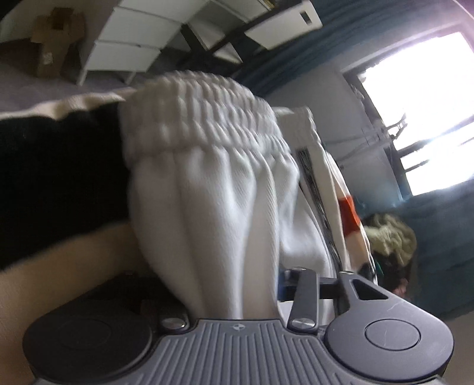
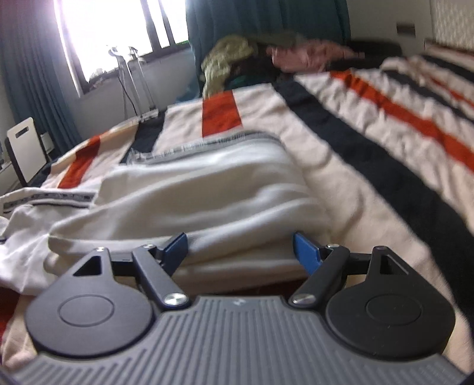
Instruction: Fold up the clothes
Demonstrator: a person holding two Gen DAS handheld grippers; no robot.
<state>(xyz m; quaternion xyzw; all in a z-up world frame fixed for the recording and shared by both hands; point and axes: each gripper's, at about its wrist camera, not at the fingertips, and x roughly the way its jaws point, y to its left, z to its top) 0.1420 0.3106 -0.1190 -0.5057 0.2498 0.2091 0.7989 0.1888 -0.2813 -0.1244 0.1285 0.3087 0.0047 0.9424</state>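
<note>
We're in a bedroom at home: ahead of the right gripper's fingers spreads a bed under a striped blanket (image 2: 370,124) in cream, black and orange. Beyond its far edge sits a pile of clothes (image 2: 237,56), with teal curtains (image 2: 260,26) and a bright window (image 2: 118,32) behind. Past the left gripper's fingers, a white drawer unit (image 1: 130,44) and a cardboard box (image 1: 53,41) stand on the floor.
</note>
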